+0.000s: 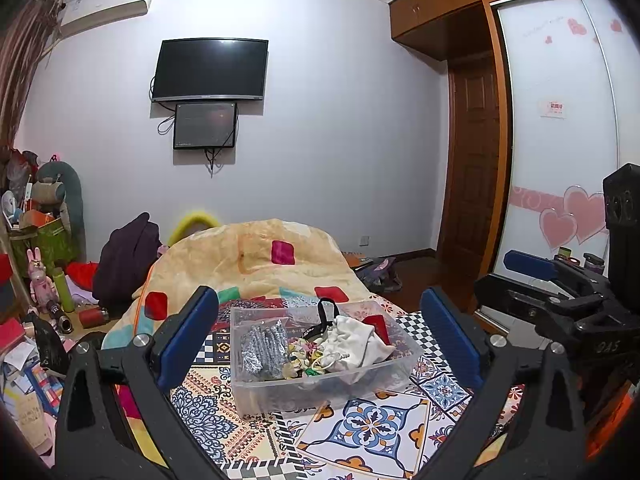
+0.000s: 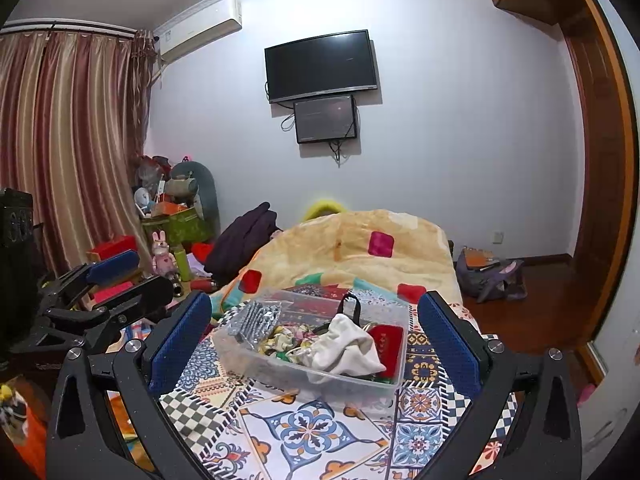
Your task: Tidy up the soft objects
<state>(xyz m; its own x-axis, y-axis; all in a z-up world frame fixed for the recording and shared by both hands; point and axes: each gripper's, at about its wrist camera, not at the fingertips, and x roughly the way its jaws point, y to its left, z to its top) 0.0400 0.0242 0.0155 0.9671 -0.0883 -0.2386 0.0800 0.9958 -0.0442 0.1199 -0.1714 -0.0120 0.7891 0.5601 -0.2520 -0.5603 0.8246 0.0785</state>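
Observation:
A clear plastic bin (image 1: 320, 386) sits on the patterned bedspread (image 1: 372, 428). It holds a white cloth pouch (image 1: 352, 340), a silver-grey knitted piece (image 1: 264, 346), small floral fabric bits (image 1: 304, 356), a red item (image 1: 378, 326) and a black strap (image 1: 326, 312). The bin also shows in the right wrist view (image 2: 280, 368), with the white cloth (image 2: 344, 346) and the red item (image 2: 386, 342). My left gripper (image 1: 320, 332) is open and empty, held back from the bin. My right gripper (image 2: 316, 336) is open and empty, also short of the bin.
A folded yellow quilt (image 1: 260, 256) lies behind the bin. A dark jacket (image 1: 128, 260) and cluttered toys and boxes (image 1: 40, 248) stand at the left. A bag (image 2: 488, 276) lies on the wooden floor at the right, near the door (image 1: 472, 184).

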